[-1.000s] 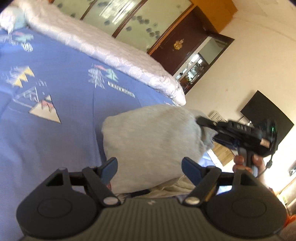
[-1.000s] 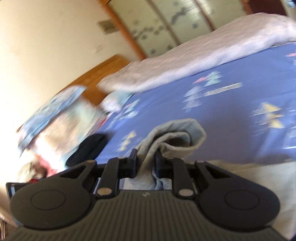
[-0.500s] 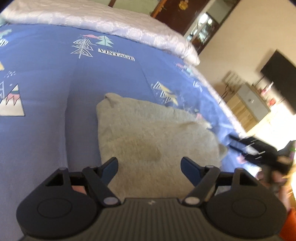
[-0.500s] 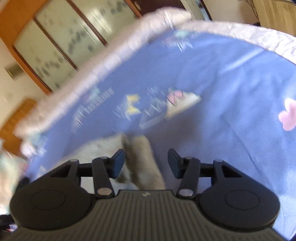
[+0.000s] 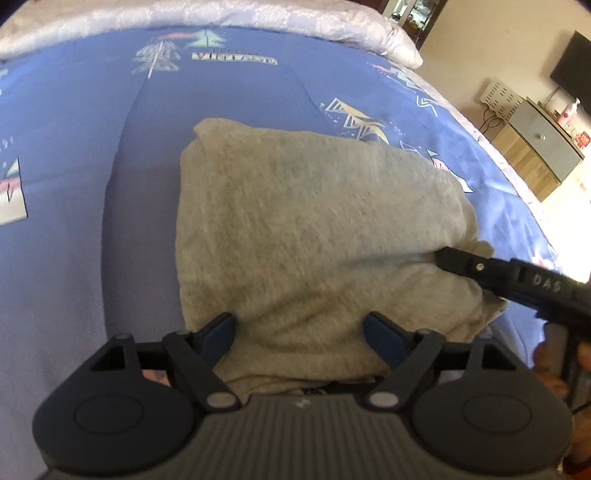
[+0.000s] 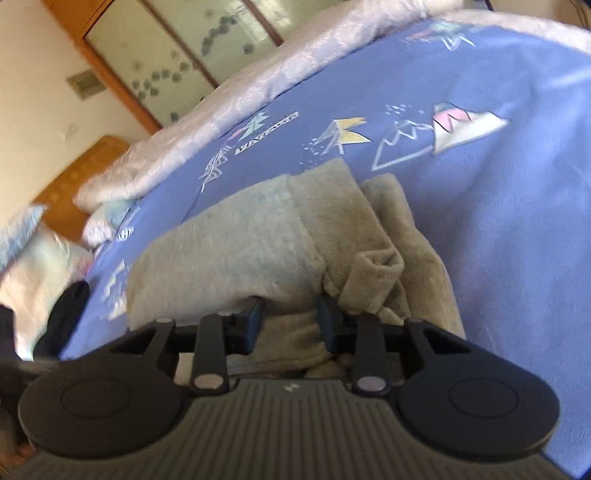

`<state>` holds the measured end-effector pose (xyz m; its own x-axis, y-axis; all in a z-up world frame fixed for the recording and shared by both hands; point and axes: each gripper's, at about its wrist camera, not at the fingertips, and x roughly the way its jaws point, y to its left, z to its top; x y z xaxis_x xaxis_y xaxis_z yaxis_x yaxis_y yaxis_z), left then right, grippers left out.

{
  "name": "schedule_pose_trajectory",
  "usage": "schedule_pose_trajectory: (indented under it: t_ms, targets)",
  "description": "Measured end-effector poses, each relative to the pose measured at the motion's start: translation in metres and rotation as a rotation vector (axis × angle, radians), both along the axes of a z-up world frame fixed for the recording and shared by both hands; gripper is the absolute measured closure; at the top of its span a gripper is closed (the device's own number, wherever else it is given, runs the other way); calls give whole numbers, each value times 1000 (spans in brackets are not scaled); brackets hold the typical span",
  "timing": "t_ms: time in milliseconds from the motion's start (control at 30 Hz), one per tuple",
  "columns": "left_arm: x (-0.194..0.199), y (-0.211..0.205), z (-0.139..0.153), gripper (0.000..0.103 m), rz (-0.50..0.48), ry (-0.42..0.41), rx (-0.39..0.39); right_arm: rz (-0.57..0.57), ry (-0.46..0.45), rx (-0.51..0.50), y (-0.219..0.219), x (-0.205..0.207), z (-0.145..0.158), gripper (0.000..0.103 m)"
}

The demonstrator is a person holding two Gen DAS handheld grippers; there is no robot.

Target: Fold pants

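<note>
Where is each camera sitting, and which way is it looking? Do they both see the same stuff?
Left wrist: rides on the left gripper, looking forward and down at the folded grey pants on the blue bedsheet; its open fingers show, plus the right gripper poking in from the right side.
Right wrist: rides on the right gripper, looking across the pants toward the wardrobe; its fingers show, part-closed around a bunch of cloth.
Shared: pants, bedsheet, white quilt.
</note>
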<state>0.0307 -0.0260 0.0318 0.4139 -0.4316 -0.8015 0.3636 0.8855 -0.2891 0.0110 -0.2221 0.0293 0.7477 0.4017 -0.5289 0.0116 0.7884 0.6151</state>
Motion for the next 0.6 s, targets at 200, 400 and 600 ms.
schedule_pose_trajectory:
  t_ms: [200, 400, 600]
  targets:
    - [-17, 15, 19, 22, 17, -35, -29, -25, 22, 19, 0, -5, 11, 63]
    - [-26, 65, 31, 14, 115, -60, -89, -122, -86, 13, -31, -36, 29, 40]
    - [-31, 106, -4, 14, 269, 52, -203, -210, -46, 130, -57, -52, 9, 38]
